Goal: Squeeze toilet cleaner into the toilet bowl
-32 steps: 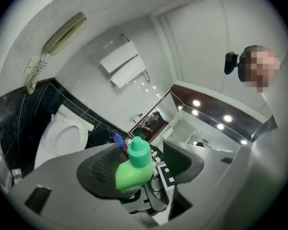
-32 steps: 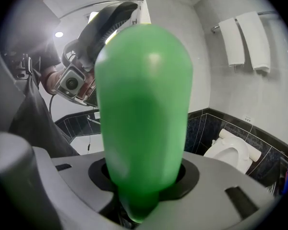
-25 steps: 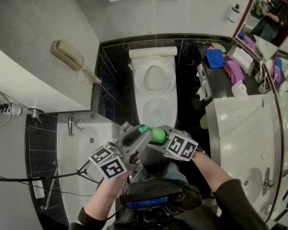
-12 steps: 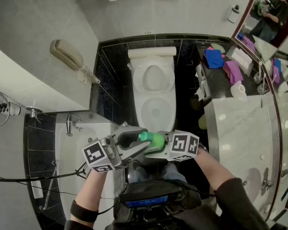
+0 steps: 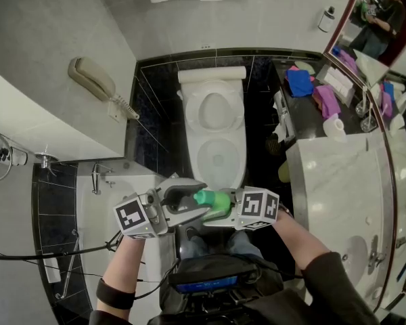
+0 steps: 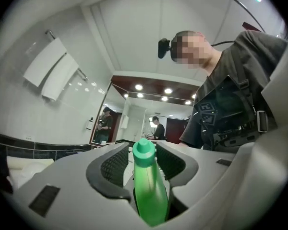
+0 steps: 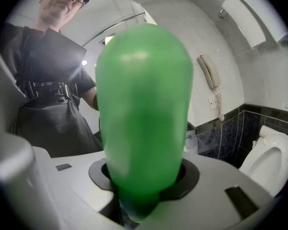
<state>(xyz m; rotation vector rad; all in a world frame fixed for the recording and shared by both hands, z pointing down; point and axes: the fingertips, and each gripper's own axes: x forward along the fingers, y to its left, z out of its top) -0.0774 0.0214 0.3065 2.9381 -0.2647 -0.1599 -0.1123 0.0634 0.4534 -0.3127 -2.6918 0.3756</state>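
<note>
While right gripper (image 7: pixel 144 176) clamps bottle (image 5: pixel 216 202) by its base, left gripper (image 6: pixel 144 147): jaws have just been opening and are moderately apart; cap (image 6: pixel 144 150) stands between the pads, clear of both.
Right jaws: roughly half apart, pressed on the bottle body.
Change: left gripper has rolled over the last second; its marker cube swung from 7 toward 9 o'clock of the bottle.
Meaning: probably a release or regrip in a cap twist; cap is still on, so no cleaner has been dispensed.
Bottle: smooth, glossy green plastic with a rounded body tapering to the neck; lies level, cap toward 9 o'clock.
Cap: paler green, cylindrical, domed.
Pads: black, ribbed; shells are matte grey.
Bowl (image 5: pixel 201 161): white glazed ceramic, oval, lid raised; at 12 o'clock, apart from the bottle.
Tiles (image 5: pixel 159 93): dark, glossy.
</note>
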